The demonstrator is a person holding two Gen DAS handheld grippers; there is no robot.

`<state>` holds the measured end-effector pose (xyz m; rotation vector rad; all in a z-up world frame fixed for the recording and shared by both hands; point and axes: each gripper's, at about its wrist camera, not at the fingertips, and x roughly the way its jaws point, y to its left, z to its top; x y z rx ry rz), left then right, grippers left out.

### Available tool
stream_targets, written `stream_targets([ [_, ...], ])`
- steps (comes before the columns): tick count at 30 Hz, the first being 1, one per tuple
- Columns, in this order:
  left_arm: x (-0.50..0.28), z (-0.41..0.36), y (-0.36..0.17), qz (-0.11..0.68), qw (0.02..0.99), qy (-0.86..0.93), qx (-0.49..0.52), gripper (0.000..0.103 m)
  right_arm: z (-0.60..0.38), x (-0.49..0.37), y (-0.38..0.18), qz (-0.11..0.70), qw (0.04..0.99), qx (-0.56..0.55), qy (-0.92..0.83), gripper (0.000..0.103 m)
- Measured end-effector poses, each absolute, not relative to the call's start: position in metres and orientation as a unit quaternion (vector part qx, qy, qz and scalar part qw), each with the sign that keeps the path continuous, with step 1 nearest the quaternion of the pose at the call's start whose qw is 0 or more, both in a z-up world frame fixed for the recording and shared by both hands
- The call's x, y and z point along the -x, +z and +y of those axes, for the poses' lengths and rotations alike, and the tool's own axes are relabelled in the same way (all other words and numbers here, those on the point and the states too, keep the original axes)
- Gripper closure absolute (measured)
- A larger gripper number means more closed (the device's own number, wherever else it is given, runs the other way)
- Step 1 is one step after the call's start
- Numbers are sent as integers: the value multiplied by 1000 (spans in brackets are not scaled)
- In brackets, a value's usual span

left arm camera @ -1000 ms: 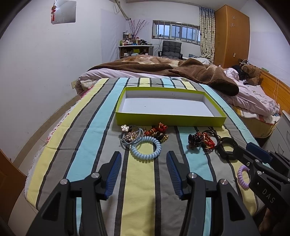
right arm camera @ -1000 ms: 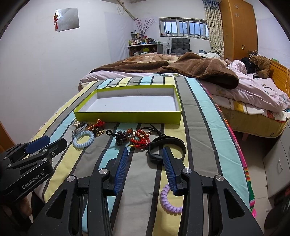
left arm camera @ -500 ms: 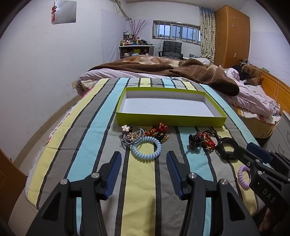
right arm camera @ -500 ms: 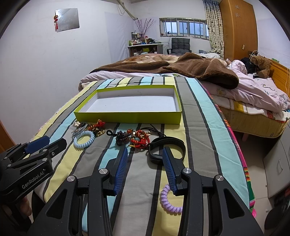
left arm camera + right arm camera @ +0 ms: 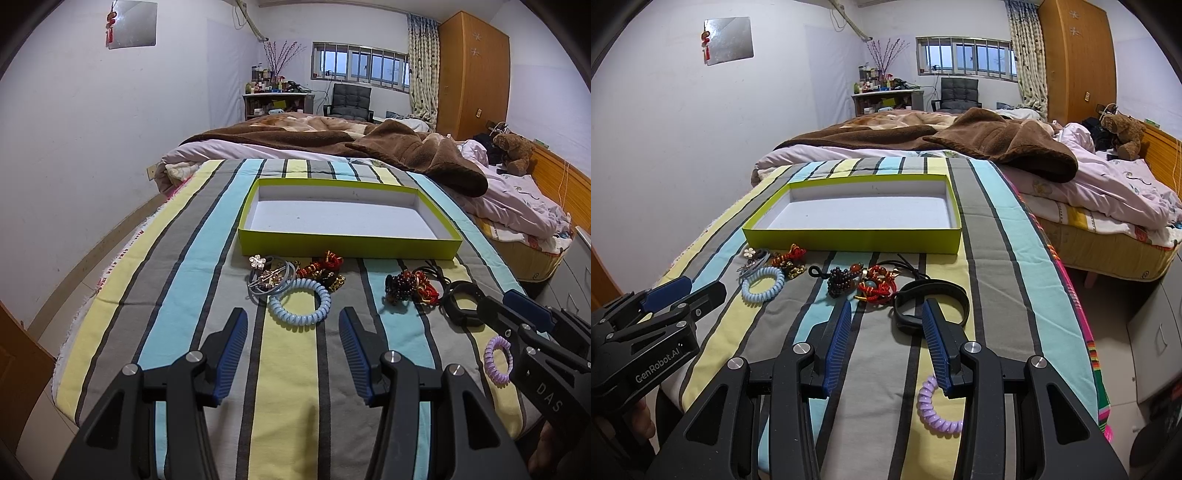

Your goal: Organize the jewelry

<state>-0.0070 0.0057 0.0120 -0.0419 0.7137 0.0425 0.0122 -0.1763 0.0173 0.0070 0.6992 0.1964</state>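
An empty yellow-green tray (image 5: 347, 245) (image 5: 849, 240) lies on the striped cloth. In front of it lie a light blue coil hair tie (image 5: 300, 302) (image 5: 763, 284), grey ties with a flower clip (image 5: 266, 274), red and gold knots (image 5: 325, 269), a dark bead bracelet (image 5: 400, 288) (image 5: 842, 282), a red knot piece (image 5: 877, 284), a black band (image 5: 461, 303) (image 5: 932, 301) and a purple coil tie (image 5: 498, 357) (image 5: 936, 406). My left gripper (image 5: 291, 325) is open and empty, just short of the blue coil. My right gripper (image 5: 886, 314) is open and empty over the black band.
The striped cloth (image 5: 177, 280) covers a raised surface whose right edge drops to the floor (image 5: 1108, 332). Behind it is a bed with a brown blanket (image 5: 369, 144) and a teddy bear (image 5: 515, 151). A white wall (image 5: 74, 147) runs along the left.
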Motion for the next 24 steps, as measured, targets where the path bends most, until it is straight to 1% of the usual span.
stream_targets([
  [19, -1, 10, 9, 354, 935, 20, 20, 50, -177, -16, 18, 343, 934, -2, 98, 62],
  [24, -6, 25, 4, 366, 929, 3, 47, 50, -198, -16, 18, 346, 933, -8, 100, 62],
])
